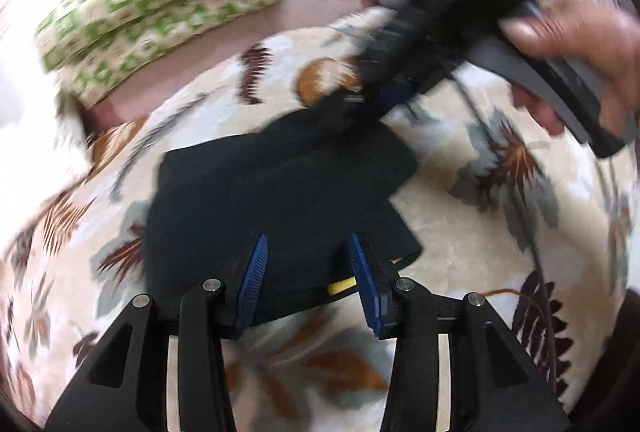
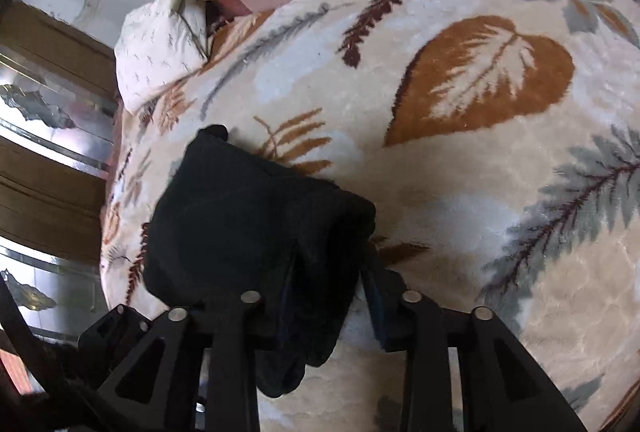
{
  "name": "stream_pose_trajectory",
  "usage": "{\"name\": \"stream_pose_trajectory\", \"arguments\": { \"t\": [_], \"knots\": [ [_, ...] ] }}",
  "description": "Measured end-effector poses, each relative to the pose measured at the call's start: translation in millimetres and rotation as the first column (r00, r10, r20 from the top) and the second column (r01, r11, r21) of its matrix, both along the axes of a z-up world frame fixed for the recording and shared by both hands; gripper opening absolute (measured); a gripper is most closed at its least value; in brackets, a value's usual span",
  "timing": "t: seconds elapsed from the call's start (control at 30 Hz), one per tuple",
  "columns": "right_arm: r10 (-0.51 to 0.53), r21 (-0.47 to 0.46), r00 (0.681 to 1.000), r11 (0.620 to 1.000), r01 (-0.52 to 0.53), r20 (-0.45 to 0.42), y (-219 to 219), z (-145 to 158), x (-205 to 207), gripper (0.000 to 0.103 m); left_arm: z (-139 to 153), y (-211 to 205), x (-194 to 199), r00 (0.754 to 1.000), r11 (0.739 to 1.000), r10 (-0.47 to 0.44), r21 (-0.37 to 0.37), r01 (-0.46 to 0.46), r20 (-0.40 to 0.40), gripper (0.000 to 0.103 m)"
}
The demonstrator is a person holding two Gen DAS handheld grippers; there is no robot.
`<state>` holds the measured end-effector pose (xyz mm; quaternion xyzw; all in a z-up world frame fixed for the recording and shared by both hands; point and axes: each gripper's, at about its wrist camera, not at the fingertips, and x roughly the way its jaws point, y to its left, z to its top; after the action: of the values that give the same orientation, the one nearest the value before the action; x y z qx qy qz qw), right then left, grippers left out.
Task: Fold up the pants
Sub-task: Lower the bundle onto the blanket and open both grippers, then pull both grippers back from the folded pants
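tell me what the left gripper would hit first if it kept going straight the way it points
Most likely the folded black pants: the left gripper has them right ahead, lying on the leaf-print blanket. Depth is hard to judge.

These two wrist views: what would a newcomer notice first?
The dark folded pants stand out at the centre, lying on a cream blanket with leaf prints. The left gripper is just above their near edge, and the right gripper reaches in from the upper right, held by a hand. A green checked pillow lies behind.

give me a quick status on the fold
Left gripper jaws open over pants. Right gripper jaws around pants' edge, grip unclear. Nothing in the way.
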<state>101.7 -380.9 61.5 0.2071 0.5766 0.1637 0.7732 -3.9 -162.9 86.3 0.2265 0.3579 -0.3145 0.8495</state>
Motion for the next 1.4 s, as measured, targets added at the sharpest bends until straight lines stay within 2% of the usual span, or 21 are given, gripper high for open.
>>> {"name": "stream_pose_trajectory", "arguments": {
  "t": [0.07, 0.2, 0.23, 0.3, 0.4, 0.47, 0.53, 0.6, 0.77, 0.83, 0.93, 0.97, 1.07, 1.13, 1.27, 1.37, 1.4],
  "knots": [
    [-0.015, 0.003, 1.0, 1.0, 0.015, 0.004, -4.1, 7.5, -4.4, 0.036, 16.1, 25.0, 14.3, 0.998, 0.997, 0.053, -0.047, -0.054, -0.02, 0.041],
    [-0.073, 0.035, 0.996, 0.997, 0.071, 0.055, -15.0, 27.1, -23.0, 0.046, 33.9, 60.8, 47.0, 0.988, 0.985, 0.145, -0.085, -0.149, -0.053, 0.041],
    [-0.081, 0.06, 0.995, 0.995, 0.077, 0.066, -15.1, 30.1, -29.7, 0.05, 33.3, 66.1, 53.9, 0.986, 0.983, 0.152, -0.089, -0.158, -0.074, 0.041],
    [-0.083, 0.098, 0.995, 0.992, 0.077, 0.055, -9.2, 29.1, -40.5, 0.05, 28.3, 74.2, 72.3, 0.979, 0.982, 0.155, -0.09, -0.167, -0.13, 0.041],
    [-0.104, 0.063, 0.994, 0.993, 0.101, 0.038, 4.3, 19.2, -53.0, 0.05, 19.6, 73.5, 92.9, 0.976, 0.986, 0.146, -0.056, -0.157, -0.161, 0.041],
    [-0.12, 0.061, 0.992, 0.991, 0.118, 0.026, 9.8, 11.3, -54.5, 0.047, 10.5, 67.8, 106.6, 0.97, 0.989, 0.136, -0.027, -0.144, -0.199, 0.041],
    [-0.107, 0.05, 0.994, 0.993, 0.106, 0.031, 17.8, 5.5, -55.5, 0.03, 1.8, 65.6, 114.2, 0.962, 0.989, 0.145, 0.01, -0.147, -0.231, 0.041],
    [-0.092, 0.028, 0.994, 0.995, 0.091, 0.054, 24.6, 5.8, -58.5, 0.024, -4.6, 67.8, 116.3, 0.953, 0.988, 0.156, 0.033, -0.153, -0.259, 0.041],
    [-0.088, 0.106, 0.991, 0.991, 0.078, 0.099, 26.4, 16.3, -74.4, 0.021, -26.7, 88.0, 107.8, 0.932, 0.985, 0.168, 0.015, -0.172, -0.321, 0.042],
    [-0.08, 0.107, 0.994, 0.992, 0.072, 0.073, 31.9, 4.6, -79.2, 0.021, -36.9, 94.0, 107.5, 0.922, 0.983, 0.173, -0.004, -0.186, -0.347, 0.045],
    [-0.092, 0.1, 0.995, 0.991, 0.088, 0.03, 35.7, -17.8, -82.3, 0.022, -37.4, 101.9, 110.1, 0.904, 0.974, 0.18, -0.056, -0.218, -0.388, 0.046],
    [-0.102, 0.108, 0.994, 0.989, 0.098, 0.031, 34.6, -19.1, -82.6, 0.022, -34.8, 103.1, 108.8, 0.908, 0.975, 0.176, -0.061, -0.215, -0.381, 0.046],
    [-0.115, 0.093, 0.992, 0.99, 0.11, 0.049, 33.4, -8.0, -86.7, 0.031, -26.9, 103.5, 103.7, 0.92, 0.976, 0.174, -0.06, -0.208, -0.352, 0.046],
    [-0.106, 0.064, 0.993, 0.993, 0.103, 0.052, 33.3, 2.2, -90.0, 0.041, -21.4, 104.7, 99.0, 0.926, 0.976, 0.179, -0.058, -0.21, -0.333, 0.045],
    [-0.14, 0.026, 0.986, 0.99, 0.139, 0.087, 22.8, 23.6, -96.3, 0.045, -9.8, 112.2, 91.4, 0.91, 0.962, 0.188, -0.119, -0.247, -0.37, 0.046],
    [-0.181, -0.093, 0.969, 0.976, 0.198, 0.165, 22.8, 46.7, -104.9, 0.047, 1.2, 113.5, 83.0, 0.905, 0.947, 0.205, -0.157, -0.279, -0.373, 0.046],
    [-0.188, -0.132, 0.962, 0.967, 0.216, 0.195, 26.0, 53.8, -108.3, 0.052, 4.6, 113.5, 79.4, 0.908, 0.944, 0.21, -0.166, -0.284, -0.361, 0.046]
  ]
}}
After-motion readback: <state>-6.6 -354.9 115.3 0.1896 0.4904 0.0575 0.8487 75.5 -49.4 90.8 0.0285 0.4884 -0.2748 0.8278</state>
